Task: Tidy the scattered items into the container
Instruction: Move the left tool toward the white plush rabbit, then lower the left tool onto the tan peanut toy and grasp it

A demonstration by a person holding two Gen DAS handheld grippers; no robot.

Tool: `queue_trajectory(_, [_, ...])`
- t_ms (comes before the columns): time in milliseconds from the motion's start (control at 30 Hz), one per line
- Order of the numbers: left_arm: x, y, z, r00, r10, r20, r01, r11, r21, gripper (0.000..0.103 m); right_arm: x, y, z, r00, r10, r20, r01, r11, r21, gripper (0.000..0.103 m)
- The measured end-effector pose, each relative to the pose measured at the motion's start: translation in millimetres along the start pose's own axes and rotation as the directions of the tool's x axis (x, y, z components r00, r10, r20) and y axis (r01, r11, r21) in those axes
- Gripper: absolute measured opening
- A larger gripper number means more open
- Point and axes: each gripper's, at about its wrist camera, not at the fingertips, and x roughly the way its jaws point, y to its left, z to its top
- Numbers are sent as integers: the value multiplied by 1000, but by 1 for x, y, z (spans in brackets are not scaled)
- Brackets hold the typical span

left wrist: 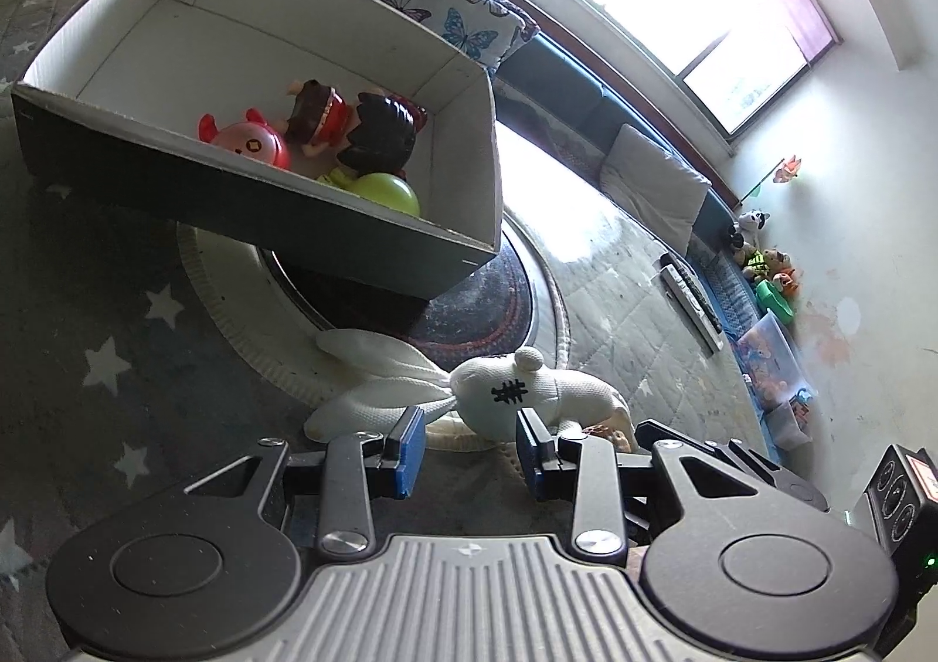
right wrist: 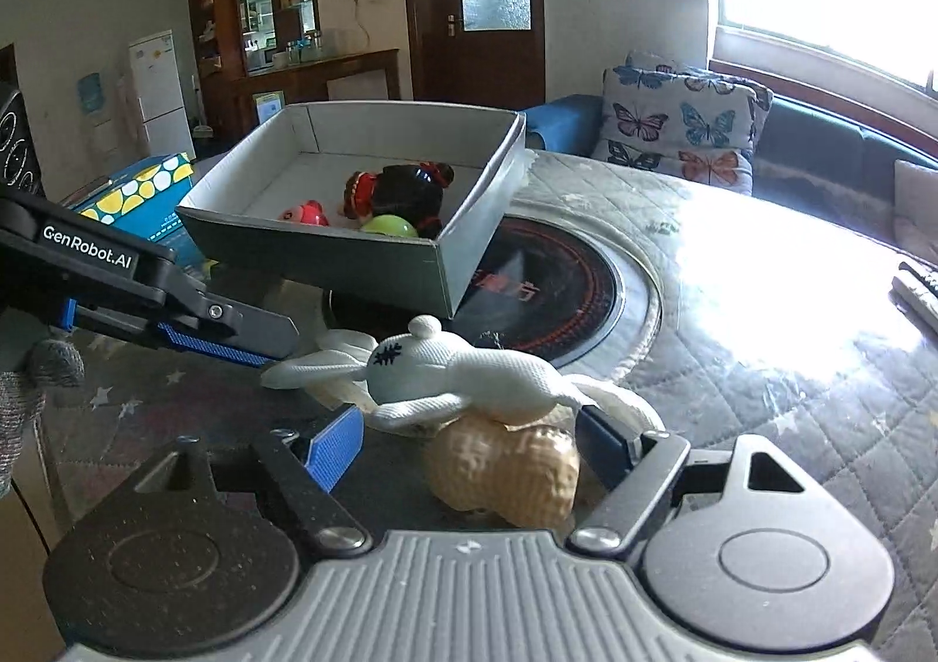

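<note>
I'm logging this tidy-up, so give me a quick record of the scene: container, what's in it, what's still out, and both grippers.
container: open grey box, white inside, resting tilted on the round hob ring
in box: pink round toy, two dolls, green ball
still out: white plush rabbit lying over a tan plush peanut
left gripper: open, fingers at the rabbit's head
right gripper: open, fingers either side of the peanut
surface: quilted star-print cover
</note>
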Motion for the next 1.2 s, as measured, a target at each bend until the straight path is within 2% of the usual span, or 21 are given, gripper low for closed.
queue_trajectory(200, [5, -11, -6, 999, -38, -27, 39, 999, 18, 36, 3, -4, -5, 1000, -18, -10, 18, 1000, 12, 82])
queue_trajectory(433, [23, -25, -15, 991, -91, -94, 94, 995, 24, 36, 6, -7, -14, 999, -24, -36, 25, 1000, 16, 81])
queue_trajectory(667, [38, -36, -15, 983, -134, -122, 140, 990, 36, 36, 10, -11, -20, 999, -24, -46, 26, 999, 45, 77])
queue_trajectory(867, [51, -34, -12, 980, -144, -140, 147, 989, 10, 36, 12, -12, -20, 999, -22, -45, 24, 999, 49, 68])
queue_trajectory(1200, [60, -32, -12, 978, -145, -148, 147, 989, -1, 36, 10, -10, -22, 999, -29, -38, 31, 999, 38, 67])
